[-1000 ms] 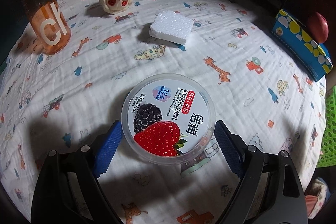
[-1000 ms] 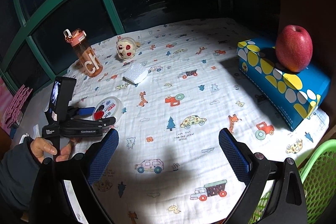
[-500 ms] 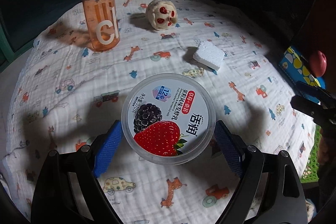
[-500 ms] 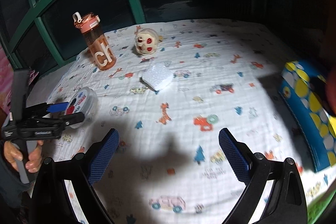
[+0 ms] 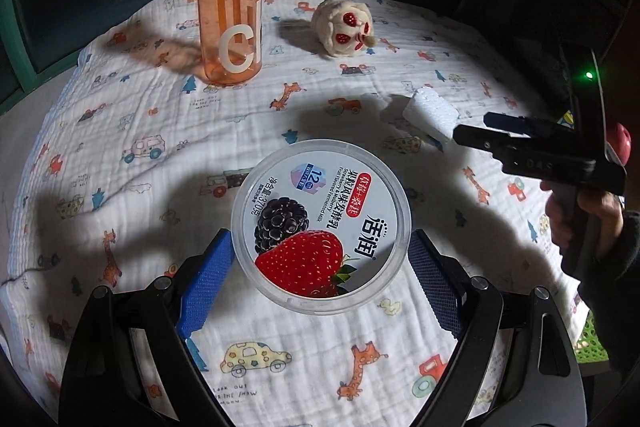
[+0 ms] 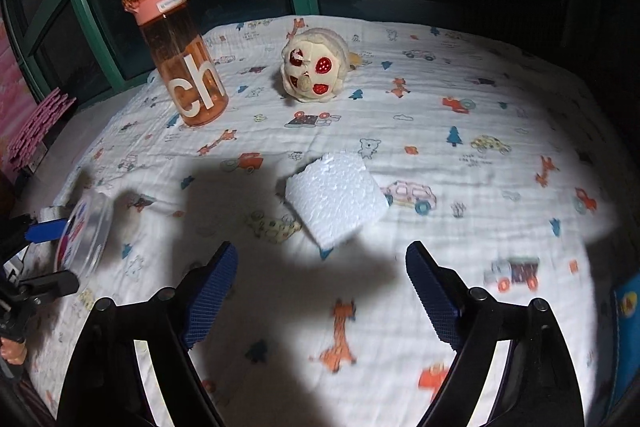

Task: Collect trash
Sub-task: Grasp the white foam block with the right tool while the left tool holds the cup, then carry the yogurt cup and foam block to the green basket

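A: What does the left gripper [image 5: 320, 263] hold?
B: A sealed yogurt tub [image 5: 321, 226], clamped between its blue pads above the cloth [image 5: 132, 183].
A: The right gripper [image 6: 320, 279]?
B: Spread wide, holding nothing, foam [image 6: 336, 201] just ahead. The bottle [image 6: 180, 51] stands capped.

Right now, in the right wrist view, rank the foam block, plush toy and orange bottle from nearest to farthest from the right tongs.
1. Foam block: just ahead of the right tongs, centre.
2. Plush toy: farther back, centre.
3. Orange bottle: far left, similar depth; too close to call.
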Available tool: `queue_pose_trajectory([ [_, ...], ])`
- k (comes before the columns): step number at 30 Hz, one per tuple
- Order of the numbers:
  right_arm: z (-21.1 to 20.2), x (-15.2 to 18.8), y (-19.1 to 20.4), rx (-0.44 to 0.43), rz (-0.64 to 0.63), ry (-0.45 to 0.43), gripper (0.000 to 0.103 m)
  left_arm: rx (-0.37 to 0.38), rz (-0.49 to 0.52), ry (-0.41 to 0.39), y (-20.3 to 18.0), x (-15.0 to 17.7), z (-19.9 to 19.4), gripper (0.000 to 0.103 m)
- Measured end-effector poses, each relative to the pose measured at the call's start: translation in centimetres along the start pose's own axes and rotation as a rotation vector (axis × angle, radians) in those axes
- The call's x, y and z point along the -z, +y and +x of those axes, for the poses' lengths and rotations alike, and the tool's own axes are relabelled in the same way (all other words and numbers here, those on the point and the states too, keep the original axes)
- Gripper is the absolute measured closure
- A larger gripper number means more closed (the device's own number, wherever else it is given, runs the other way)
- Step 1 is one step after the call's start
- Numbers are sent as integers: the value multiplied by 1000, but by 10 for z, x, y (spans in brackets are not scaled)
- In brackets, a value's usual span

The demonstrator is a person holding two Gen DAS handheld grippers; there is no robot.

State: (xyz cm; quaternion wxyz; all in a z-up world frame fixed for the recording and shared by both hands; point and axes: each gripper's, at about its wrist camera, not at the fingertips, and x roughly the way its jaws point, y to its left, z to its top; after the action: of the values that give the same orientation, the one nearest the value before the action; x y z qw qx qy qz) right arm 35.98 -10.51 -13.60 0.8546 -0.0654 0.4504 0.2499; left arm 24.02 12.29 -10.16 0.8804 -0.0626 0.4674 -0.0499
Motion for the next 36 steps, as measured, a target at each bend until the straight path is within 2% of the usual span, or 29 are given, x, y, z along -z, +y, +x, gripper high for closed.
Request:
queue_pose_trajectory([
  [10,48,-23,-3,22,-75,59,20,11,-28,18,4,-4,14,17],
  [15,57,-23,-4,29,-77,87,35,14,-25,22,2,-4,16,17],
  [17,55,-21,-3,29,-69,76,36,15,-26,21,1,-4,15,17],
  [26,4,-1,1,43,-2,48,37,31,-23,14,-9,2,1,17],
  [36,-106,70,8,81,144,-10,37,101,35,-17,-57,17,-36,17],
])
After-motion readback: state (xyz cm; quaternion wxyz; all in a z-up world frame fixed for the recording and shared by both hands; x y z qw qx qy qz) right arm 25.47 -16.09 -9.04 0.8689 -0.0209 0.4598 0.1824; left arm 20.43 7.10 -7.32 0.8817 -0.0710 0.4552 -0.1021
